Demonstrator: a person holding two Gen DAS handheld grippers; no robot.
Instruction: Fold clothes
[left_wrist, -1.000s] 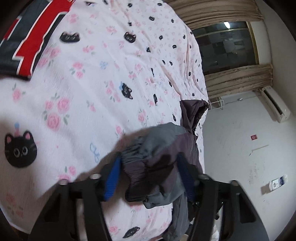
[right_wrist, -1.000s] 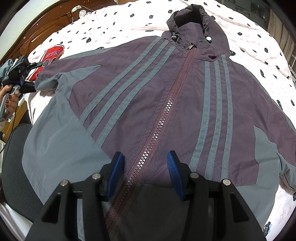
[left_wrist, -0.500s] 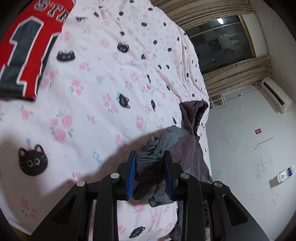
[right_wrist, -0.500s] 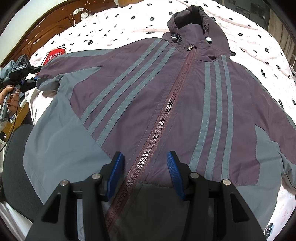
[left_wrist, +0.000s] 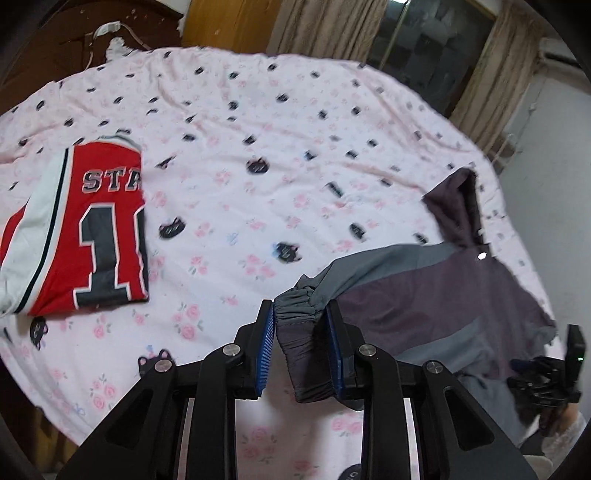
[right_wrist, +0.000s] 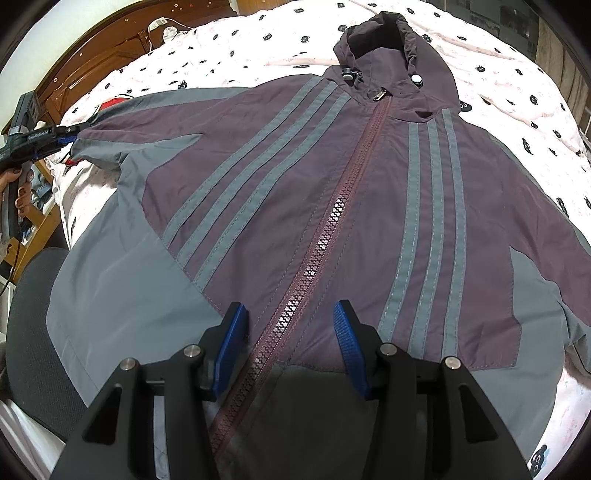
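With left tongs (left_wrist: 301, 345) just clamped on the sleeve cuff (left_wrist: 295, 301), lifted and swung toward two o'clock. Ready for folding across the jacket (right_wrist: 332, 206). Right tongs (right_wrist: 290, 345) wide open, empty, over the zipper (right_wrist: 321, 258).

- The left wrist camera sits just behind the left gripper (left_wrist: 301, 343) and looks forward and down along its two fingers. It is low and close to the bed (left_wrist: 258, 122). It faces across the pink sheet toward the curtains (left_wrist: 321, 26) and the dark window (left_wrist: 432, 40).
- The right wrist camera sits just behind the right gripper (right_wrist: 291, 343). It looks steeply down, close above the jacket (right_wrist: 332, 206), toward the hood (right_wrist: 388, 48).
- Both views share the jacket, the bed and the red jersey (left_wrist: 92, 232).
- Each camera can see the other gripper at the edge of its picture.
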